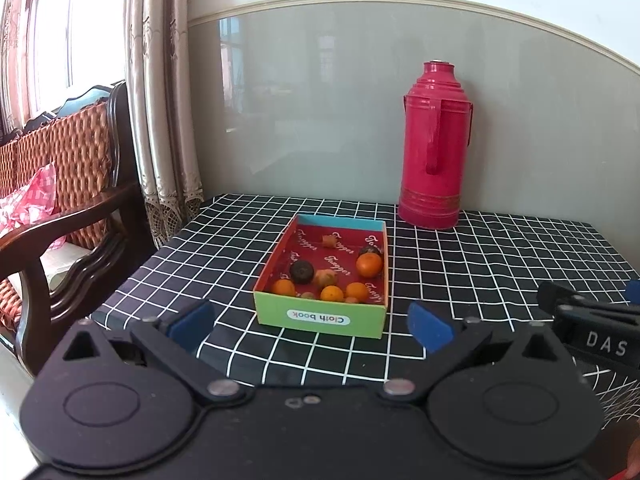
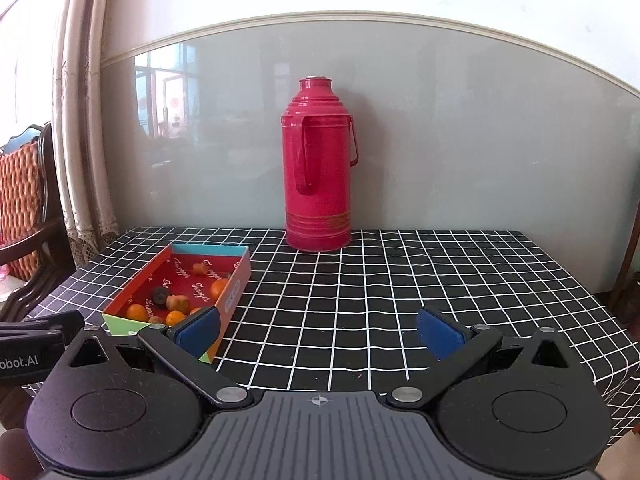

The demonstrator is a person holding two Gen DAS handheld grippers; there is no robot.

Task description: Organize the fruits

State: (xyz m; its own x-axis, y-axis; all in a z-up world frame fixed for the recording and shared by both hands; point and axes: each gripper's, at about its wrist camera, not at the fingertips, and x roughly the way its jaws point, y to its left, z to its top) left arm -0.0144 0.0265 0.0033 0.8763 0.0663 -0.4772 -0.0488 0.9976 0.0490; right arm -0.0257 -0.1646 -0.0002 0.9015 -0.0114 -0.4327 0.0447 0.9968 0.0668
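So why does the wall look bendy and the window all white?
Left wrist view: the fisheye lens curves the wall trim, and daylight overexposes the window. Right wrist view: same bend, and the glossy wall panel mirrors a window.

The left gripper (image 1: 310, 326) hangs over the worktop's (image 1: 500, 264) near edge, jaws spread wide and empty. Just beyond them sits an open box (image 1: 322, 316) holding small oranges (image 1: 369, 265) and a few darker fruits (image 1: 301, 271). A red thermos (image 1: 434, 148) stands upright at the far edge against the wall. The right gripper (image 1: 592, 320) pokes in at the right.
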